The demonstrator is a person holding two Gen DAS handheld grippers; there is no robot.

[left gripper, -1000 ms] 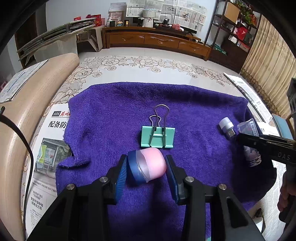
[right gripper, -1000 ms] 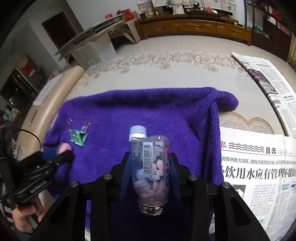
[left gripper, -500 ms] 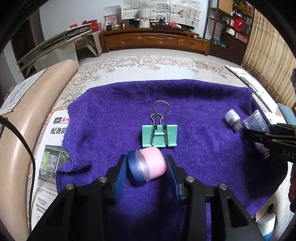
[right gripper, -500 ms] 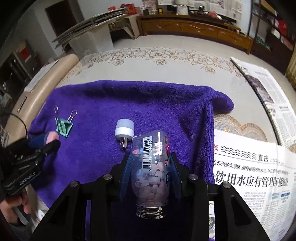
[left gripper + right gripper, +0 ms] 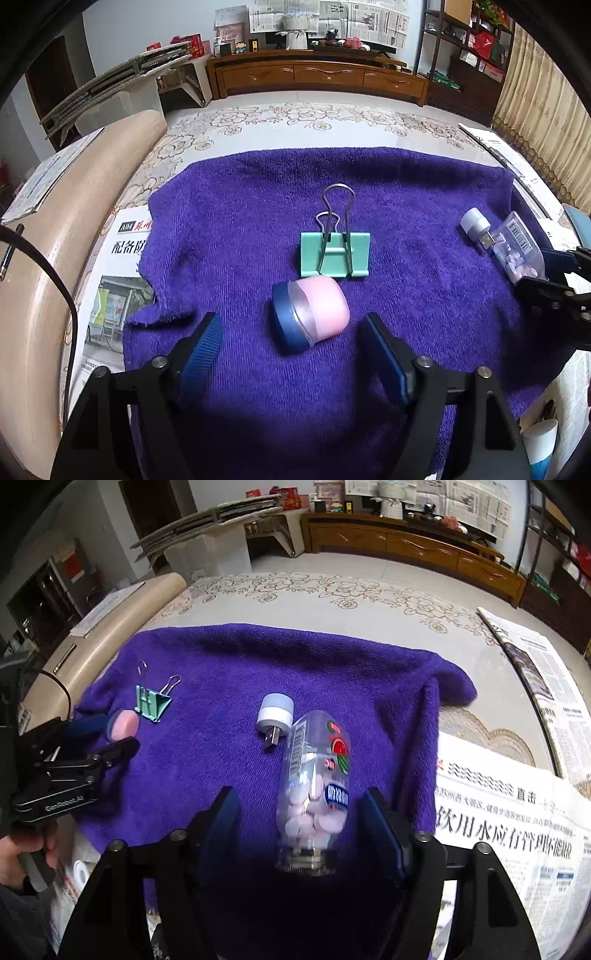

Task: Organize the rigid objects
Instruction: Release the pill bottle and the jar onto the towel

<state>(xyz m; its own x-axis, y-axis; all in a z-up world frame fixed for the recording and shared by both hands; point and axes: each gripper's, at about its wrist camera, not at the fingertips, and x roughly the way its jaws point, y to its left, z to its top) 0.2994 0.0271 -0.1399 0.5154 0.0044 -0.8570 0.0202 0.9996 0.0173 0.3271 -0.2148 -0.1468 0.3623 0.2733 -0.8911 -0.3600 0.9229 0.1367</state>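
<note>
Rough purple terry towel (image 5: 236,221); clear glossy plastic bottle (image 5: 317,775), metal neck; smooth frosted-plastic pink jar (image 5: 314,314); matt mint clip (image 5: 334,254), wire handles; newsprint (image 5: 509,834).

Jaws of both grippers just opened, off the pink jar (image 5: 310,312) and pill bottle (image 5: 317,786).

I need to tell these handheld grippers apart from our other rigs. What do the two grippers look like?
Both match: the left gripper and right gripper have matte black angular frames with silver screw heads, and two fingers faced with ribbed blue pads. Seen from the right wrist view, the left gripper's body carries small white lettering, and a black cable runs beside it.
</note>
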